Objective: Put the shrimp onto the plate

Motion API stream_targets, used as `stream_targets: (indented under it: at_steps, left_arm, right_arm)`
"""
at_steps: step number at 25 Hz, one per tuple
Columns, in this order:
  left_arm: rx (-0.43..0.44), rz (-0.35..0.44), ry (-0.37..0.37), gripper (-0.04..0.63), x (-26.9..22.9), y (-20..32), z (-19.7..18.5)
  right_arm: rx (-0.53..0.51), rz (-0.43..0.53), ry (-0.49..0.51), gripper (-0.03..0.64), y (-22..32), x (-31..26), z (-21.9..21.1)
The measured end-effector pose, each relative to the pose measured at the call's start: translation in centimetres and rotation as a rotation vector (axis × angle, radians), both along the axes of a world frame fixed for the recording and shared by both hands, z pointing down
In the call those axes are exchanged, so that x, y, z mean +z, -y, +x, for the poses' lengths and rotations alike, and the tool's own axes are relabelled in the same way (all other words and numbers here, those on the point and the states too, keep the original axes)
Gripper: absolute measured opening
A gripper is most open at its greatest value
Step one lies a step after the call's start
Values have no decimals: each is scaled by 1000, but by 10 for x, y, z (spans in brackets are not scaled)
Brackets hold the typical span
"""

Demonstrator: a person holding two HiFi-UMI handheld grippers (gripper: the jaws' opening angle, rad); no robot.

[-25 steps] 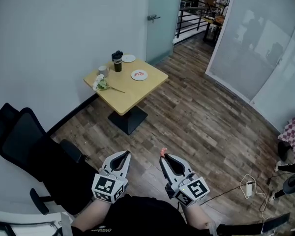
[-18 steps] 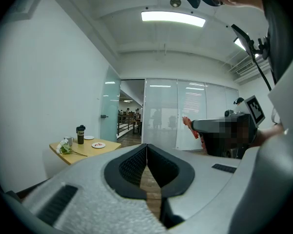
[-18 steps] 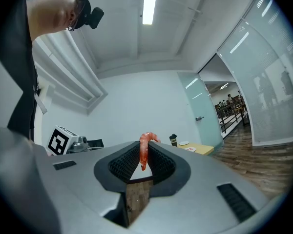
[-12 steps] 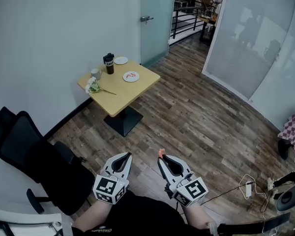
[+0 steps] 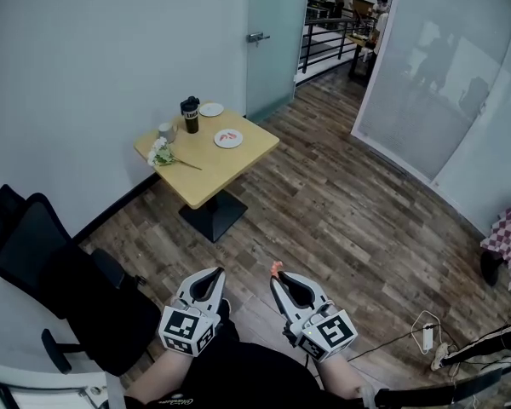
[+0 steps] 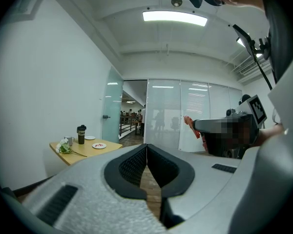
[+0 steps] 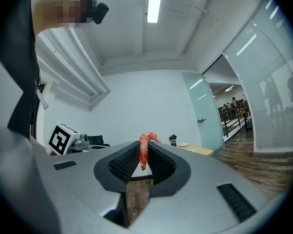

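Note:
An orange-pink shrimp [image 7: 144,150] is pinched between the pads of my right gripper [image 7: 144,152], its curled end sticking up above the tips; in the head view the shrimp [image 5: 276,267] shows at the tip of that right gripper [image 5: 278,278]. My left gripper [image 5: 213,278] is held beside it, jaws shut with nothing between them, and its own view shows the left gripper [image 6: 146,147] the same way. Far ahead on the small wooden table [image 5: 238,160] lies a white plate [image 5: 228,138] with red pieces on it, seen small in the left gripper view as the plate [image 6: 98,145].
The table also carries a black tumbler [image 5: 190,113], a second small plate [image 5: 210,109], a cup [image 5: 167,131] and a white flower sprig [image 5: 163,153]. A black office chair [image 5: 60,279] stands at the left. A cable and power strip [image 5: 426,331] lie on the wood floor at the right.
Both grippers have shifted a little across the floor together, the shrimp still held. The table now sits a bit further left in the head view than a second ago.

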State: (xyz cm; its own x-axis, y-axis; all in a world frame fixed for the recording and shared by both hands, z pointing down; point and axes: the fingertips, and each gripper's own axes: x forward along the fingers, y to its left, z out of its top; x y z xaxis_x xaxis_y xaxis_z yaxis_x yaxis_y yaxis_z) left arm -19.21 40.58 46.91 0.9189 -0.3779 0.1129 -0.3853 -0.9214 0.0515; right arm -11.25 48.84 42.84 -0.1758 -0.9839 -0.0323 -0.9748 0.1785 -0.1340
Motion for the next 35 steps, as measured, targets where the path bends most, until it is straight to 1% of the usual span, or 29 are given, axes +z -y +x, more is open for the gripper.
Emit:
stream_targets:
  at_steps: [6,16,22,26,30,35]
  left_arm:
    - [14,-3,-12,5,-1,30,14]
    - [29,-6,-15,5,-9,120,40]
    - [43,-9,-12,5,-12,181,48]
    - [46,-25,-9,5,-7,226,49]
    - [52,-34,-10,5,-5,272,48]
    - [51,-48,5,5,5,324,44]
  right_arm:
    - [12,-9,-6,51,30,1,11]
    - [17,-26,-14,51,117,-5,32]
    - [36,-40,-14,51,176,-6,42]
    - [38,-48,-12,51,221,-2,43]
    - [46,-70,-17,51,270,-1,47]
    - [82,-64,-21,51,315,-4,52]
